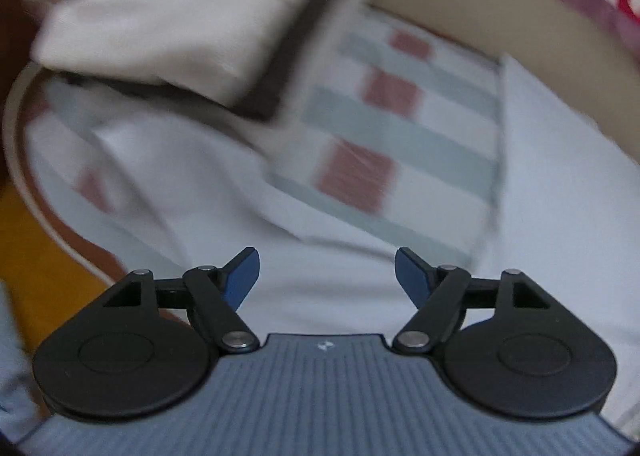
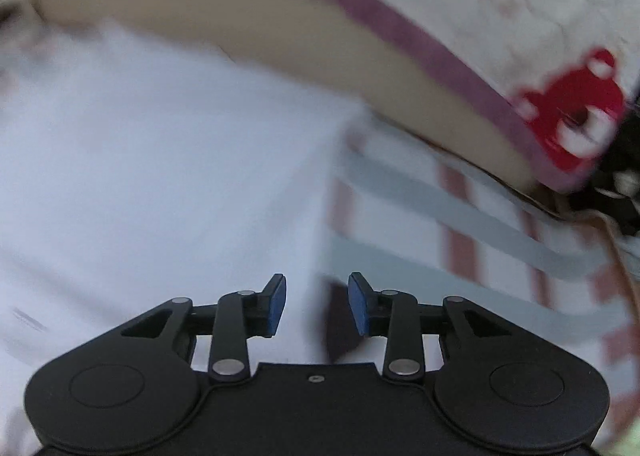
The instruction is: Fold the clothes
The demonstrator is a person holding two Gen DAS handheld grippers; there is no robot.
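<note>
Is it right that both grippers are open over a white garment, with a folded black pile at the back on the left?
Nearly. In the left wrist view the folded pile at the back left is white or cream, with only a dark layer under it, not black. The rest holds: the left gripper and right gripper are both open over the white garment.

Garment (image 1: 340, 288) spread below the grippers: plain pale bluish-white; folded stack (image 1: 168, 28) behind it: cream-white over one dark brown layer. Underlying sheet (image 1: 420, 128): white ground, grey-green bands, brick-red squares, reading as red stripes in the right view. Pillow (image 2: 520, 36): white, bright red print, mauve border; both views blurred.
</note>
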